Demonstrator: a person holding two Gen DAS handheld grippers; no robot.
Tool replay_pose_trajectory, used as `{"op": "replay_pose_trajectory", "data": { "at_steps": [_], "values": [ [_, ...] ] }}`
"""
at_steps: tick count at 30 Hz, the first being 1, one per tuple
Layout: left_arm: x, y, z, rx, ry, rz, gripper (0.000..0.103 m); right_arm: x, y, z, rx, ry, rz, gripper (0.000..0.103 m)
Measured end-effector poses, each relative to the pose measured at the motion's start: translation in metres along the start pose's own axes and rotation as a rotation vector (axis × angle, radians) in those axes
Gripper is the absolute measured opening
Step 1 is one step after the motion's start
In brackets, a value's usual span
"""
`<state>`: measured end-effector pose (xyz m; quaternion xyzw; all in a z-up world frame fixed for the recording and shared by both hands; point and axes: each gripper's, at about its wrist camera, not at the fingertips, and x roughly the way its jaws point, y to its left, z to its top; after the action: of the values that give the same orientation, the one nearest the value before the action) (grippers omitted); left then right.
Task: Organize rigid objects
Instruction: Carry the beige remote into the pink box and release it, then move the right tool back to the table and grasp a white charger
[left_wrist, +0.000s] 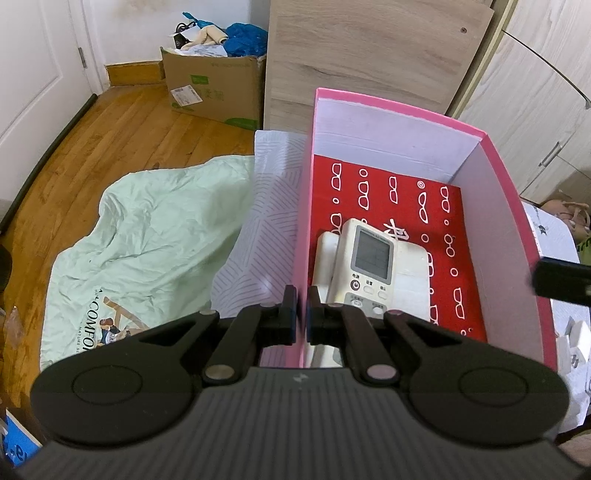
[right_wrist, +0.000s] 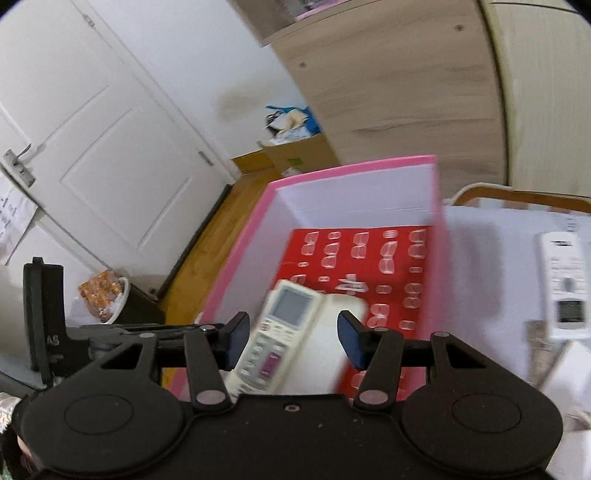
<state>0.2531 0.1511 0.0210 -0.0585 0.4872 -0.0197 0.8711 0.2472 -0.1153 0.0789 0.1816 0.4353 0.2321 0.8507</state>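
Note:
A pink box (left_wrist: 509, 206) with a red patterned floor holds a cream remote with a screen (left_wrist: 369, 266) lying on a white flat object (left_wrist: 410, 280). My left gripper (left_wrist: 302, 314) is shut on the box's left wall (left_wrist: 301, 229). In the right wrist view the pink box (right_wrist: 236, 254) sits ahead, with the remote (right_wrist: 277, 332) and the white object (right_wrist: 332, 332) inside. My right gripper (right_wrist: 293, 341) is open above them and holds nothing. Another white remote (right_wrist: 563, 284) lies on the bed to the right of the box.
A mint quilt (left_wrist: 147, 236) lies on the wooden floor to the left. A cardboard box of clutter (left_wrist: 214, 85) stands by a wooden cabinet (left_wrist: 369, 51). A white door (right_wrist: 92, 147) is at the left. Small white items (left_wrist: 572, 339) lie on the bed at the right.

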Motion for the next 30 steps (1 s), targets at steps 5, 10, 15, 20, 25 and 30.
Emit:
{"op": "replay_pose_trajectory", "data": {
  "at_steps": [5, 10, 15, 20, 25, 30],
  "values": [
    [-0.001, -0.002, -0.001, 0.004, -0.003, 0.012, 0.003, -0.039, -0.027, -0.005, -0.054, -0.022, -0.047, 0.059],
    [-0.002, -0.002, -0.002, 0.008, -0.004, 0.004, 0.003, -0.075, -0.051, -0.028, -0.113, 0.0, -0.09, 0.065],
    [-0.001, -0.003, -0.001, 0.015, -0.002, 0.012, 0.003, -0.09, -0.082, -0.056, -0.093, 0.03, -0.149, 0.065],
    [-0.001, -0.009, 0.0, 0.026, -0.001, 0.039, 0.003, -0.092, -0.105, -0.068, -0.086, 0.072, -0.188, 0.065],
    [0.0, -0.011, 0.001, 0.032, 0.001, 0.052, 0.003, -0.076, -0.119, -0.074, -0.095, 0.14, -0.145, 0.046],
    [-0.001, -0.006, 0.001, -0.001, 0.004, 0.028, 0.003, -0.056, -0.124, -0.08, -0.122, 0.204, -0.205, 0.045]
  ]
}}
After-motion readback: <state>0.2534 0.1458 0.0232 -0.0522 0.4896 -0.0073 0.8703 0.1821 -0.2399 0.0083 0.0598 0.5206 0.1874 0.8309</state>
